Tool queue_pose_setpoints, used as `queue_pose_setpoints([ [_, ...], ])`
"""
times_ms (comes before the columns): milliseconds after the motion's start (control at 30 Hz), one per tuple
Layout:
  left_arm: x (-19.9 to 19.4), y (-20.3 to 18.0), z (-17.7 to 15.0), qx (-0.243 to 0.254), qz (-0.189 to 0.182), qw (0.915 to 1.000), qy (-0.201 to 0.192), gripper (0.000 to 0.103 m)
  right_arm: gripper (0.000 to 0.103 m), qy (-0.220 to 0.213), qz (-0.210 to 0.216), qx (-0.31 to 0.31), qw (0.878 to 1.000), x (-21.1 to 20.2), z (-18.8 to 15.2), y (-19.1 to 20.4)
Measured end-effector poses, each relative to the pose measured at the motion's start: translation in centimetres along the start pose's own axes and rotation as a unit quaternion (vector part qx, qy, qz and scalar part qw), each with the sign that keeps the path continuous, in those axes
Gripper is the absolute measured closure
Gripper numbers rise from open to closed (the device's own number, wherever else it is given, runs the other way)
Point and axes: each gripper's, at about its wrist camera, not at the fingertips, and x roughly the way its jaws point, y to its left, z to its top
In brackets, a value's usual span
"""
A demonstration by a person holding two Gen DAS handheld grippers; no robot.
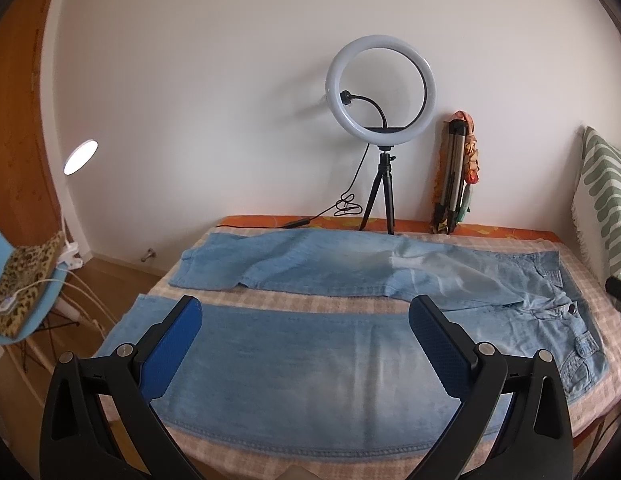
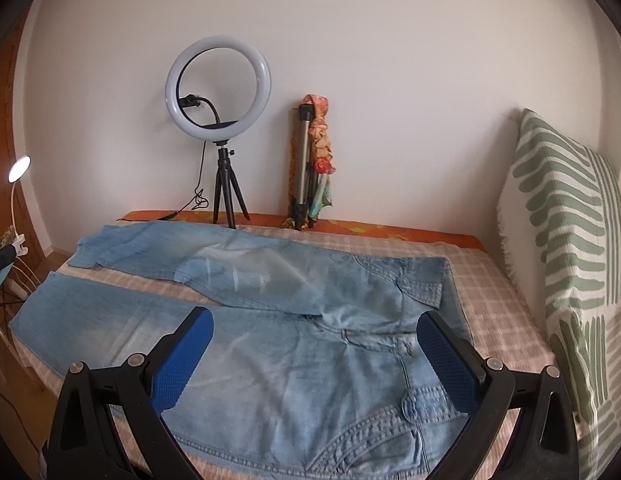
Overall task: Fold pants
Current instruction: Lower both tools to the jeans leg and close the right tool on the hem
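The pants [image 1: 310,344] lie flat and unfolded on a checked bedspread [image 1: 606,320], light blue denim with the waist to the right and the 2 legs running out to the left. The near leg lies straight along the near edge of the bed; the far leg angles away toward the wall, so a strip of bedspread shows between them. Nothing has been folded yet, so I'd say this is the very start: both tools are lined up over the near side of the garment before the first grasp.

The left gripper [image 1: 306,316] hovers above the near leg with its blue pads [image 1: 172,348] spread wide and nothing between them. The right gripper [image 2: 314,332] hangs over the waist end, near the button and pocket, jaws also wide apart and empty.

The likely first fold is one leg over the other. That calls for each tool to drop to the cloth and pinch an edge, the right one at the waistband, the left one on the leg, then carry both together so the denim doesn't twist or drag.

At the far edge stand a ring light [image 1: 380,88] on a small tripod and a folded tripod [image 1: 452,172] against the wall, well clear of the pants. A striped cushion [image 2: 566,248] leans at the right.
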Motion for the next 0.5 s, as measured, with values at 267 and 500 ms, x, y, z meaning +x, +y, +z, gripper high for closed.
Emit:
queue_pose_setpoints([
  [267,5.7,4.5,1.8,0.032,0.010,0.9987,0.039,0.000,0.000,0.007,0.061,-0.040,0.997,4.0,4.9,0.6],
  [500,11.3,8.9,4.3,0.020,0.007,0.9966,0.080,0.004,0.001,0.040,0.106,-0.073,0.991,11.4,9.9,3.2],
])
